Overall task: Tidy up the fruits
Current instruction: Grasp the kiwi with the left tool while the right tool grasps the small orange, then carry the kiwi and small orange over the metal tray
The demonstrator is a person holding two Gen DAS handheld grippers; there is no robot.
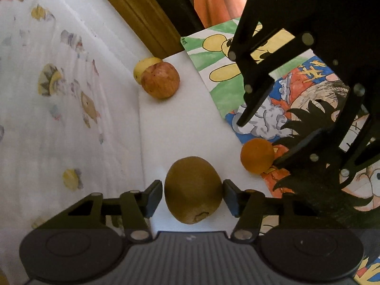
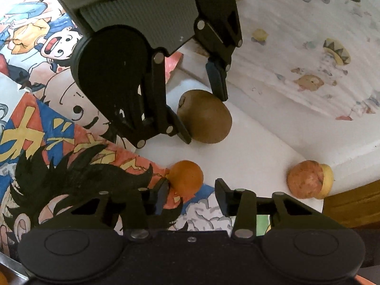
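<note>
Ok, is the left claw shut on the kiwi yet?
Shut on it, apparently: the left claw has both pads against the kiwi, no gap showing on either side.

**What I see around the work area**

From my left camera, a white cloth (image 1: 71,118) with pale cartoon animal prints covers the surface from 7 to 11 o'clock. A plain white sheet (image 1: 185,123) lies in the centre. Coloured cartoon drawings (image 1: 213,76) lie toward 2 and 3 o'clock. A wooden edge (image 1: 142,19) runs at 12 o'clock, with darkness behind it. An orange fabric (image 1: 213,0) hangs at 1 o'clock. The light is soft.
</note>
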